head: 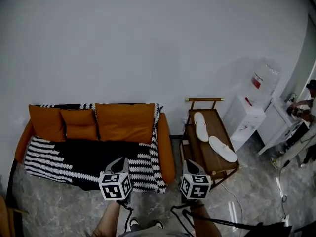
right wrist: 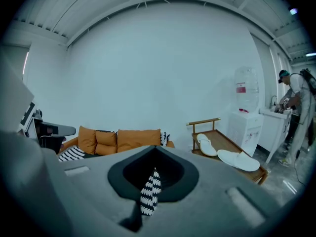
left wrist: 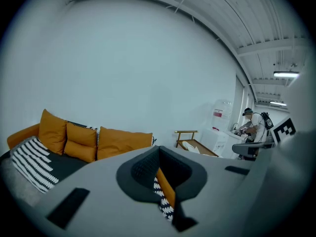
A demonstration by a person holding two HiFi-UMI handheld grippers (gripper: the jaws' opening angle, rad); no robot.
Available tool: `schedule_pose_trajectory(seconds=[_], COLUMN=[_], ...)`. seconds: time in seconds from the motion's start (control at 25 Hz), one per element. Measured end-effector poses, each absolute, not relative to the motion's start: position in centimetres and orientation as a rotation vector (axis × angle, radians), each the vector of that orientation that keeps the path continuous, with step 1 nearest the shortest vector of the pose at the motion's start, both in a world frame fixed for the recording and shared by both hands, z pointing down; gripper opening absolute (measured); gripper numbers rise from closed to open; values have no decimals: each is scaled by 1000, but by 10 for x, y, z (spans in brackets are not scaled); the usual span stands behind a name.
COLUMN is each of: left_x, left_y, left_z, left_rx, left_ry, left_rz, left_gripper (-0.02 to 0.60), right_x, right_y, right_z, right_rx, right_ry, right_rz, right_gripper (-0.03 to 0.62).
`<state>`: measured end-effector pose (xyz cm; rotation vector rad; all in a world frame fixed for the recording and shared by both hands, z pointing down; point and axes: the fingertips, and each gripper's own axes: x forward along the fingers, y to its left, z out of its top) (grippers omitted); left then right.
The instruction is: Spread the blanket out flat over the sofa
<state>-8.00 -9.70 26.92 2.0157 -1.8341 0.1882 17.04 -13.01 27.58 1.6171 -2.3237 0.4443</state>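
Status: left gripper (head: 118,161), right gripper (head: 191,163) closed, empty
Jaw tips meet on both. Black-and-white zigzag knitted blanket (head: 74,162) lies spread across the seat of the orange cushioned sofa (head: 166,144), just ahead.

A wooden trolley (head: 218,127) is seen standing on the grey marbled floor (head: 59,206), and two white slippers (head: 200,126) are laid apart on its top. Just beside it, against the white wall (head: 148,43), a white water dispenser (head: 245,118) is set with a bottle (head: 264,80) on it. At a counter further right a person (head: 307,105) is bent, perhaps over a sink.
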Motion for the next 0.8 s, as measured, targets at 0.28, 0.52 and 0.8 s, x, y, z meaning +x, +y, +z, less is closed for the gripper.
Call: schedule_pose_trajectory(seconds=[0.28,0.52,0.8], left_x=[-79,-82,-77], left_y=[-99,-99,-101], left_z=[277,282,282], left_rx=[2012,2010,2020], left_ry=[-1822,-1810,-1797], left_rz=[211,222,233], left_gripper=[5,5,4], right_x=[171,165,167], right_y=[-134,-135,-139], right_z=[280,278,274], right_rx=[1617,1614,1624], right_ry=[-2318,-2316,-2315], right_rz=[455,434,419], right_gripper=[5,5,5])
